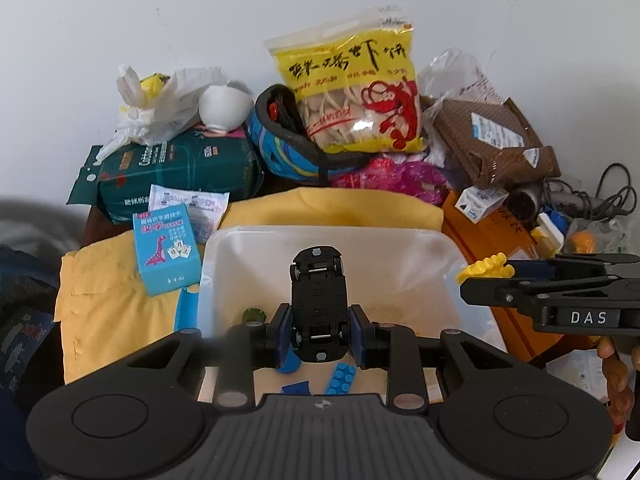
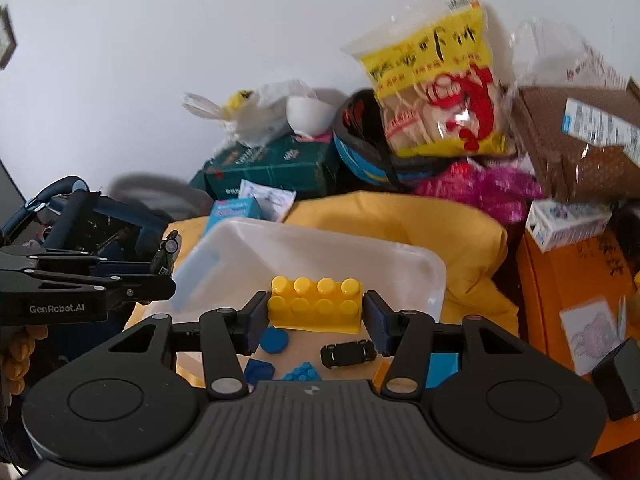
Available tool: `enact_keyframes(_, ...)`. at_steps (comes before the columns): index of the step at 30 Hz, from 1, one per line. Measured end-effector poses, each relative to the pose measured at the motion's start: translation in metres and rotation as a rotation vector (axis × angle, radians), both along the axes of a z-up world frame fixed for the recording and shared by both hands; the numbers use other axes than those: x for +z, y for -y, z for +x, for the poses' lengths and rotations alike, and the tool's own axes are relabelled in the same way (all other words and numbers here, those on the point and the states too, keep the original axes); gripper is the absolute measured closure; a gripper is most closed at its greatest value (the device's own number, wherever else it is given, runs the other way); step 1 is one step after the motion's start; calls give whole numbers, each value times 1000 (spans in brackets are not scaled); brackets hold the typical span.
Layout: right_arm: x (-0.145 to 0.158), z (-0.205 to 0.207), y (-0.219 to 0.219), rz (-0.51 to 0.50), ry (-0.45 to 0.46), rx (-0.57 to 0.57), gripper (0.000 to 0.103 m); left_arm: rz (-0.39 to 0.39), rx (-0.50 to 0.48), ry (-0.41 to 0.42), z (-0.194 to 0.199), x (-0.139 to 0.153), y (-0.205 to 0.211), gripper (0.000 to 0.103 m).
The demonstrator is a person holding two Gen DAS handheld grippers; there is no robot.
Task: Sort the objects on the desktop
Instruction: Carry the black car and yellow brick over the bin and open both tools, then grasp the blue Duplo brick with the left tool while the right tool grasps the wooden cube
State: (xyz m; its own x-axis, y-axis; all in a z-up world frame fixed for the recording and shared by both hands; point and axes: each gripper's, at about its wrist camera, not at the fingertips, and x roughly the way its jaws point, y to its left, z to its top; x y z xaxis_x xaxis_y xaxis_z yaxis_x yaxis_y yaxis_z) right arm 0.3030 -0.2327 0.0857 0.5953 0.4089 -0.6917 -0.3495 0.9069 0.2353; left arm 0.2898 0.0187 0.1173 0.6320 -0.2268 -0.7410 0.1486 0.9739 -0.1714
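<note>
The left gripper (image 1: pixel 320 330) has its jaws pinching a black toy car (image 1: pixel 319 304), underside up, above the white bin (image 1: pixel 224 272). The right gripper (image 2: pixel 316 320) has its jaws clamped on a yellow brick (image 2: pixel 316 304) over that bin. Only the right wrist view shows a second black car (image 2: pixel 347 353) lying below; only the left shows a blue card box (image 1: pixel 166 254) beside the bin.

Yellow snack bag (image 1: pixel 352 88) atop blue helmet (image 1: pixel 280 148)
</note>
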Motion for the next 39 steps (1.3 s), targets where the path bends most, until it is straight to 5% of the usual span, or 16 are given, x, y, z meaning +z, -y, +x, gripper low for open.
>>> enact_keyframes(5, -9, 10, -4, -23, -33, 0, 48, 6, 15, -27, 7, -6, 3, 68)
enact_keyframes(7, -11, 13, -7, -31, -42, 2, 46, 2, 34, -25, 8, -7, 3, 54)
enact_keyframes(9, -12, 14, -9, -44, -35, 5, 31, 9, 50, -9, 6, -7, 4, 48)
enact_keyframes(12, -12, 9, -10, -70, -2, 15, 29, 31, 45, 6, -3, -11, 3, 48)
enact_keyframes(20, -32, -71, -2, -59, 90, 77, 31, 80, -49, 84, -103, -59, 12, 46)
enact_keyframes(25, -86, -146, -3, -104, 58, 109, 38, 82, -66, -5, -167, -121, 19, 46)
enact_keyframes(30, -133, -176, -13, -132, -28, 102, 44, 172, -103, -35, -181, -159, 33, 46)
enact_keyframes(39, -158, -173, -19, -150, -76, 86, 47, 161, -149, -12, -165, -172, 48, 46)
